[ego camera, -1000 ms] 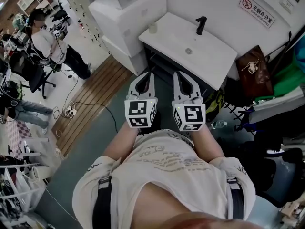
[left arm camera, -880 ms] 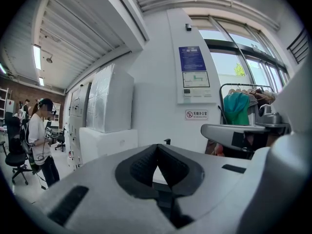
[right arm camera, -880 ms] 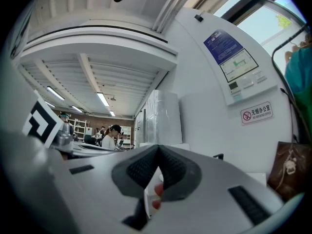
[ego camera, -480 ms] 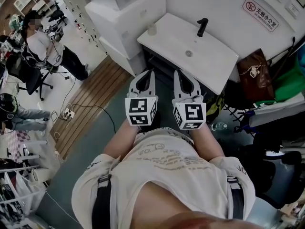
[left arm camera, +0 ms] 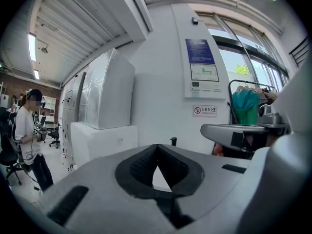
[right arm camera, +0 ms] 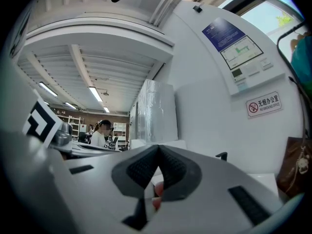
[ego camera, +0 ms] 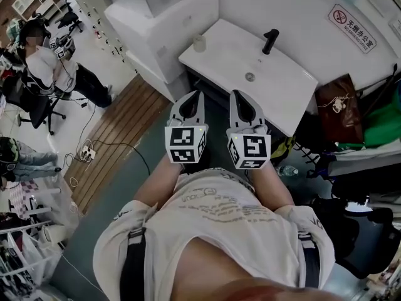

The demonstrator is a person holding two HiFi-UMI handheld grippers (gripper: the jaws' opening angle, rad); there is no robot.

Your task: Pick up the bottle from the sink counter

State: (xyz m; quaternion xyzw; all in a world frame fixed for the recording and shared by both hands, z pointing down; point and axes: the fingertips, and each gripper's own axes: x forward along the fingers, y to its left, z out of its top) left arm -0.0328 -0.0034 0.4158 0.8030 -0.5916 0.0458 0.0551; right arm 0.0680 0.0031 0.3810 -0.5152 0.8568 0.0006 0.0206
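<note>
Left tongs (left arm camera: 157, 146): narrow, tips touching, nothing between them. Right tongs (right arm camera: 158, 148): same, tips together, nothing gripped. Something reddish shows through the gap below the tips, can't tell what.

In the head view both sit side by side in front of the person's chest. They point toward the sink tabletop (ego camera: 285, 83), short of its near edge and not touching it. Marker cubes face up.

Bottle (ego camera: 199, 42): small, pale, translucent, upright at the tabletop's far-left corner. It's well apart from both tongs and nearer the left tongs' side.

Black faucet (ego camera: 270, 41) stands at the tabletop's back edge. The drain (ego camera: 250, 76) is in front of it, toward the tabletop's middle.

A white cabinet (ego camera: 163, 17) butts against the tabletop's left side. A no-smoking sign (ego camera: 354, 27) is on the wall behind the tabletop's right end. A brown bag (ego camera: 338, 105) hangs just past that right end, with green fabric (ego camera: 382, 115) beyond it.

A strip of wood flooring (ego camera: 119, 130) runs left of the tabletop, on the near side of the cabinet. A person (ego camera: 41, 61) stands farther left, well apart from the tabletop.
</note>
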